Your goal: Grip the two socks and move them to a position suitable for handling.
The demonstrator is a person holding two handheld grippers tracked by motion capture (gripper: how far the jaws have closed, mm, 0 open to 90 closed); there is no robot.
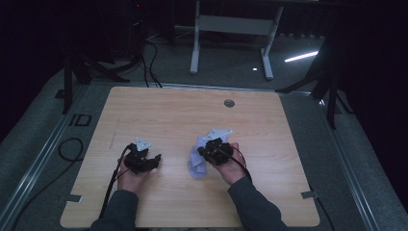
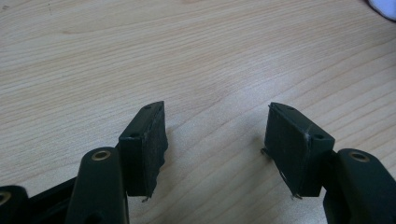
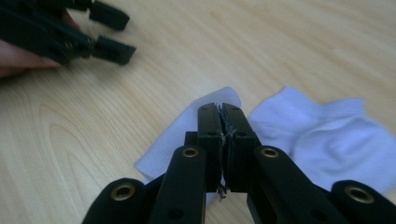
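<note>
Near the table's [image 1: 159, 110] front edge, the left gripper [image 2: 217, 140] hovers with jaws spread wide over bare wood. At its 3 o'clock, the right gripper [image 3: 222, 122] has jaws pressed together above a white sock [image 3: 327, 135], partly hiding it; whether fabric is pinched is unclear.

— That table [image 1: 163, 110], is it wood? 
— Pale wood grain, smooth, faint sheen. 
— And the white sock [image 3: 327, 135]? 
— Soft knitted cloth, ribbed at the cuff, matt. 
— The right gripper [image 3: 223, 122]? 
— Black matt plastic with brass-coloured rivets; its pads [image 2: 289, 144] look rough and frayed.
</note>
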